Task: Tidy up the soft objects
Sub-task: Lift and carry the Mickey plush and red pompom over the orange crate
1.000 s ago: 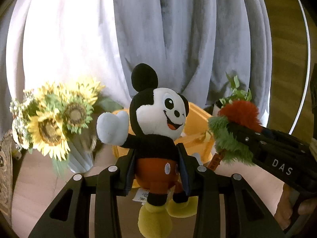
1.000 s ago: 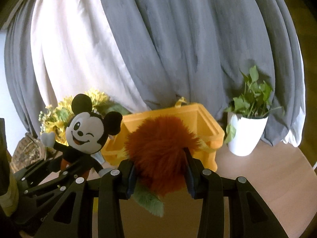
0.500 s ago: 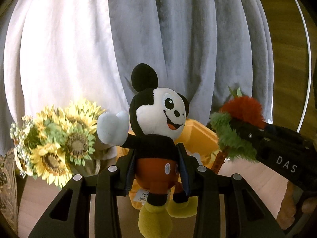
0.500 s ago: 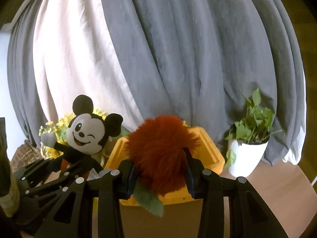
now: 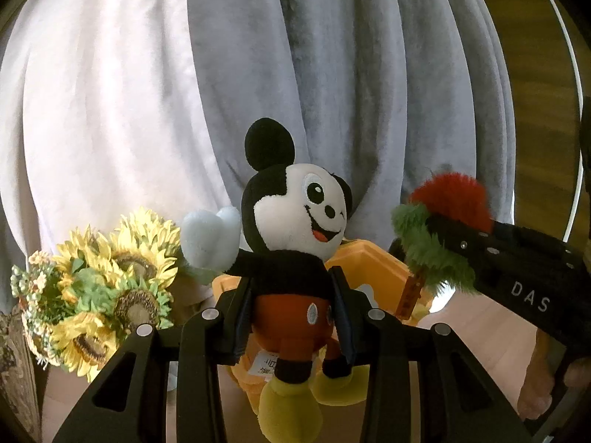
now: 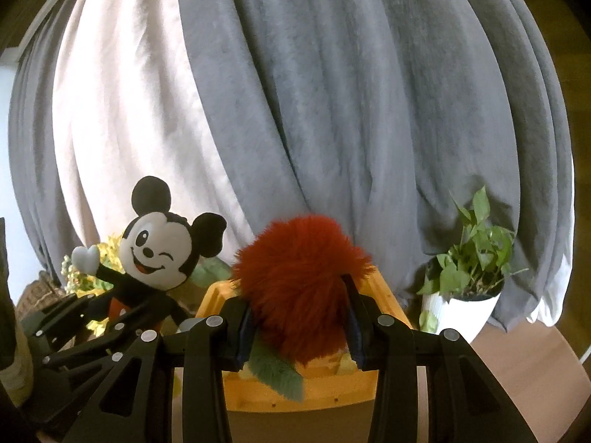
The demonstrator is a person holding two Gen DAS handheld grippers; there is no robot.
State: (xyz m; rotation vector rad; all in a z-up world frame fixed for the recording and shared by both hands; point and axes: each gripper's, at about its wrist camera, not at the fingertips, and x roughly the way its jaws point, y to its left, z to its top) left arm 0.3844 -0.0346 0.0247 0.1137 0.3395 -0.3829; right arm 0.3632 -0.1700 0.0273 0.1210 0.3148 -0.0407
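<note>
The left gripper (image 5: 291, 317) clamps a mouse plush (image 5: 295, 254) at its red shorts, holding it upright above an orange bin (image 5: 373, 258): black ears, white grinning face, one pale gloved hand raised, yellow shoes dangling. Beside it, the right gripper (image 6: 297, 317) squeezes a shaggy red plush (image 6: 299, 280) with green fringe, also over the bin. Sunflowers (image 5: 99, 295) and a potted plant (image 6: 469, 277) flank them before grey curtains (image 6: 332, 110).
</note>
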